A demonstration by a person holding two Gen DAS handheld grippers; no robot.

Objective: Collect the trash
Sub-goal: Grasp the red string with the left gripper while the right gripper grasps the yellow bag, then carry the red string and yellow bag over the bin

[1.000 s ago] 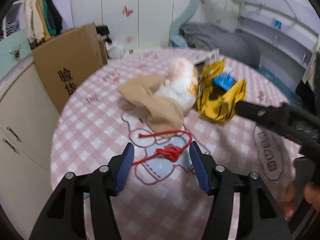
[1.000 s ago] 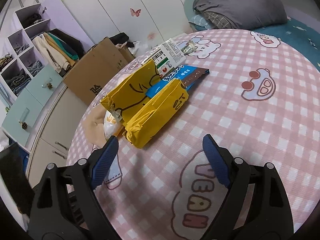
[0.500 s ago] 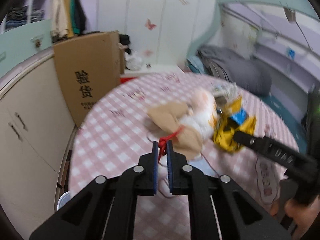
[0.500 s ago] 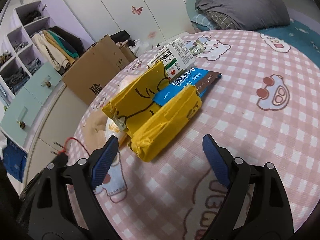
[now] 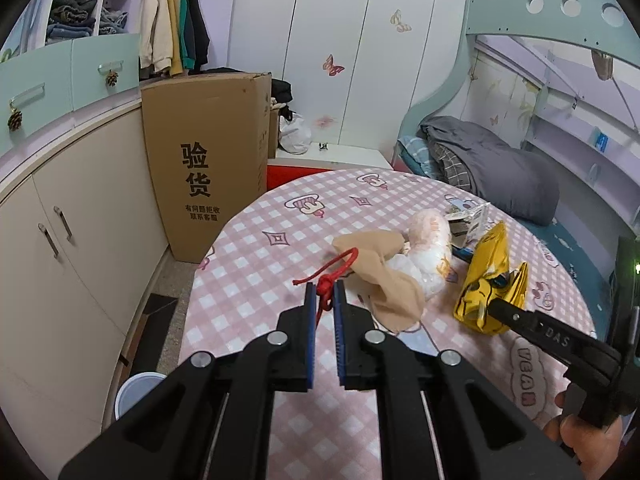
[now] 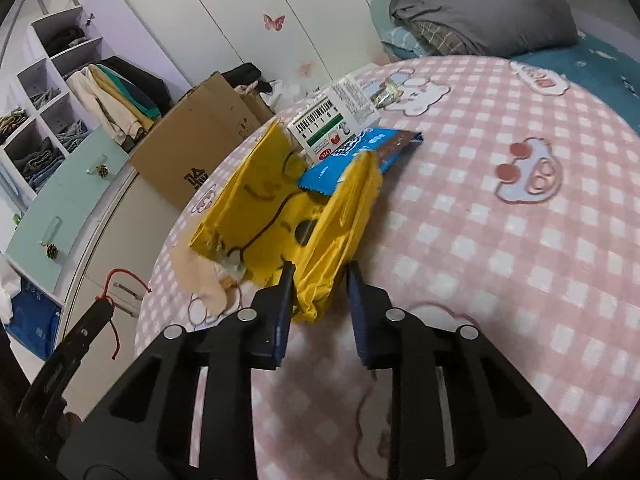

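Note:
My left gripper (image 5: 324, 294) is shut on the knot of a red string (image 5: 334, 266) and holds it above the pink checked table (image 5: 280, 208). In the right wrist view the red string (image 6: 114, 280) dangles from the left gripper (image 6: 102, 306) at the left edge. My right gripper (image 6: 320, 284) is closing its jaws, and its pads squeeze the near corner of a crumpled yellow bag (image 6: 276, 208). In the left wrist view the right gripper (image 5: 494, 304) meets the yellow bag (image 5: 484, 280) at its lower edge.
A beige cloth (image 5: 376, 272) and a white plastic bag (image 5: 430, 244) lie mid-table. A blue wrapper (image 6: 360, 152) and a white printed box (image 6: 332, 120) rest behind the yellow bag. A cardboard box (image 5: 208, 160) stands beside cream cabinets (image 5: 60, 240). A bed with grey bedding (image 5: 500, 168) lies beyond.
The left gripper shut on the red string and lifted it off the table. The right gripper moved forward to the yellow bag and narrowed its jaws around the bag's corner.

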